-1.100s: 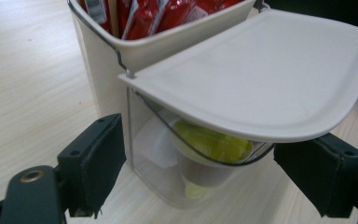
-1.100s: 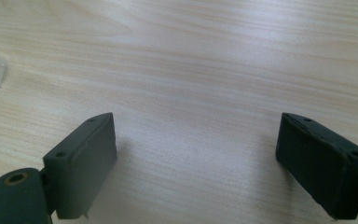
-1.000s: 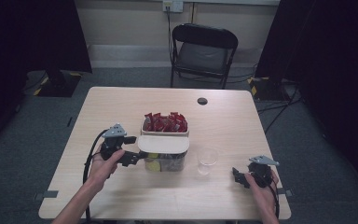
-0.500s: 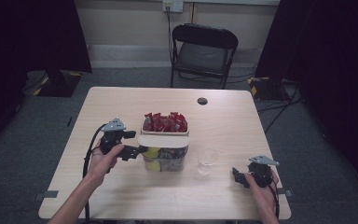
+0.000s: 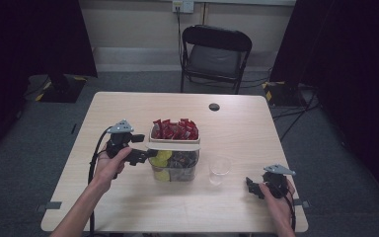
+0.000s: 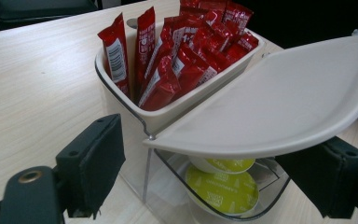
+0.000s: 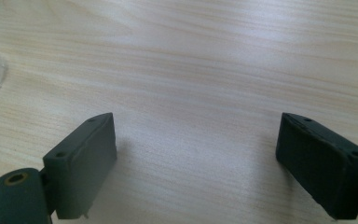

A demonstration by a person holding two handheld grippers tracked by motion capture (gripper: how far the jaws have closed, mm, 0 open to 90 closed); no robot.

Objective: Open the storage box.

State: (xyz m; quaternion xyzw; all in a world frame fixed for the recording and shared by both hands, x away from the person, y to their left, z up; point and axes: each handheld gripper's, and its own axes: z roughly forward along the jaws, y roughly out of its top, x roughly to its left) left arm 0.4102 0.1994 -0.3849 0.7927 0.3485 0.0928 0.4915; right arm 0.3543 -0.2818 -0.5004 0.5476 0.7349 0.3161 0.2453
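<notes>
We have the left gripper (image 5: 145,154) at the box (image 5: 173,165), mid-table. Its jaws stand apart around the cream lid (image 6: 279,107), which tilts over the pod half, hinged beside the red sachets (image 6: 177,51); a grip we can't confirm. Lid's long axis runs across the jaws. Right gripper (image 5: 252,186) rests open, well apart, past the cup (image 5: 219,170).

My left claw (image 5: 145,154) and right claw (image 5: 249,183) are black. Each carries a grey three-cornered plate and a black cable. My forearms are bare, no sleeves.
</notes>
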